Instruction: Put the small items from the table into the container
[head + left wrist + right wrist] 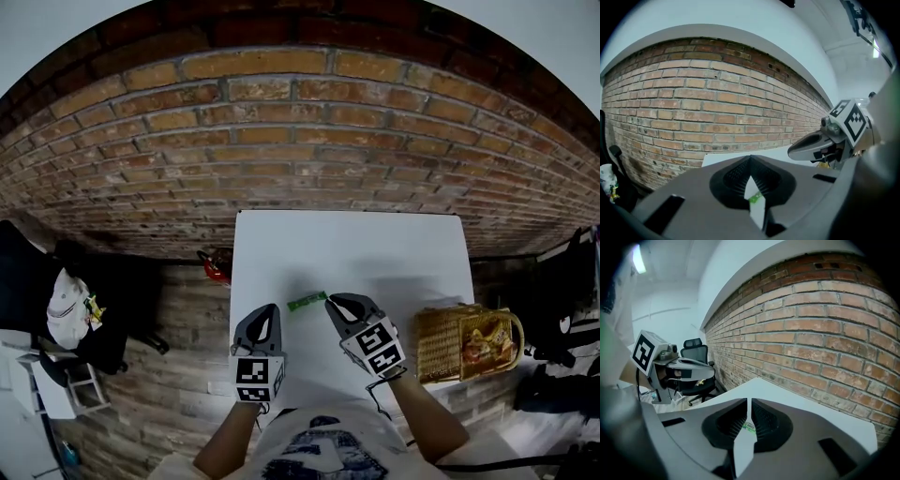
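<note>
Head view shows a small flat green packet (307,301) lying on the white rectangular table (375,248), near its front edge and between the two claws. Its long axis runs across the table from left to right, with the right end tilted slightly away from the person. The right gripper (331,301) has its tip just beside that right end, and its jaws are pressed together with nothing in them. The left gripper (273,308) sits a little further from the packet's left end, with its jaws likewise meeting at the tip and empty. The woven wicker basket (434,345) stands off the table's right side. The right claw is therefore probably the better placed to pick, but it must first spread its jaws across the packet's narrow width.
</note>
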Motion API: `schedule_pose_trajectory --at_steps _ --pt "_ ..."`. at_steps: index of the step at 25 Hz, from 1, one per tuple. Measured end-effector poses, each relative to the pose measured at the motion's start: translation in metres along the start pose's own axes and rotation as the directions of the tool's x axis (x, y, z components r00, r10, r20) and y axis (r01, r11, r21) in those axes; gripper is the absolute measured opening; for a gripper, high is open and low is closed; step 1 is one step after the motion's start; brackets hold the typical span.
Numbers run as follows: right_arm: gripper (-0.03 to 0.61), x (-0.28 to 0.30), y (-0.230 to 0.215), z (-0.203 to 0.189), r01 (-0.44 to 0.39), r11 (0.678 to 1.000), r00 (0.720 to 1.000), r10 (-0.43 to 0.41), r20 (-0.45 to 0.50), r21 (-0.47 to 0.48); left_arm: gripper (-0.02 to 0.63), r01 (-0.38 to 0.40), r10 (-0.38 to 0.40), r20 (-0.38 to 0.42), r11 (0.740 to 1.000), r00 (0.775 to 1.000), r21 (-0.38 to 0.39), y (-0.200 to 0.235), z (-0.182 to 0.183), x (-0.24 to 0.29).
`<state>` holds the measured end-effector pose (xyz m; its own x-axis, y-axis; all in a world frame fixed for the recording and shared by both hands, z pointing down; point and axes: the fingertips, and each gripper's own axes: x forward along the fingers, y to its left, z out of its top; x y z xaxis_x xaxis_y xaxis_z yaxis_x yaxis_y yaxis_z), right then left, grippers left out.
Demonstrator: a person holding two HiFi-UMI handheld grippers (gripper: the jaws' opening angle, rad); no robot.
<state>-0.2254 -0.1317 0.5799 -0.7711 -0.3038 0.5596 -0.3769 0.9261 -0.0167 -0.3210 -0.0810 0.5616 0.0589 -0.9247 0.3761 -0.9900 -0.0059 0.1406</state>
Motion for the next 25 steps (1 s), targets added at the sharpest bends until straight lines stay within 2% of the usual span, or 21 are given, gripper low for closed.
schedule_pose_trajectory --at_steps 4,12,16,25 --pt "0.027 0.012 0.0 -0.009 -0.031 0.999 0.999 0.03 -0.025 -0.024 0.049 0.0 0.0 -0.018 1.0 1.0 -0.005 0.002 -0.004 0.011" --pt "0.226 0.033 0.012 -0.026 -0.152 0.982 0.985 0.142 -0.095 -0.108 0.049 0.012 -0.013 -0.04 1.0 0.999 -0.017 0.001 -0.014 0.026" --pt "0.279 0.043 0.017 -0.035 -0.194 0.97 0.975 0.175 -0.135 -0.148 0.049 0.005 -0.006 -0.062 1.0 0.998 -0.023 0.002 -0.027 0.03" --pt "0.286 0.077 0.02 -0.065 -0.272 0.925 0.942 0.201 -0.268 -0.265 0.049 0.007 -0.01 -0.1 0.999 0.995 -0.036 0.006 -0.039 0.042"
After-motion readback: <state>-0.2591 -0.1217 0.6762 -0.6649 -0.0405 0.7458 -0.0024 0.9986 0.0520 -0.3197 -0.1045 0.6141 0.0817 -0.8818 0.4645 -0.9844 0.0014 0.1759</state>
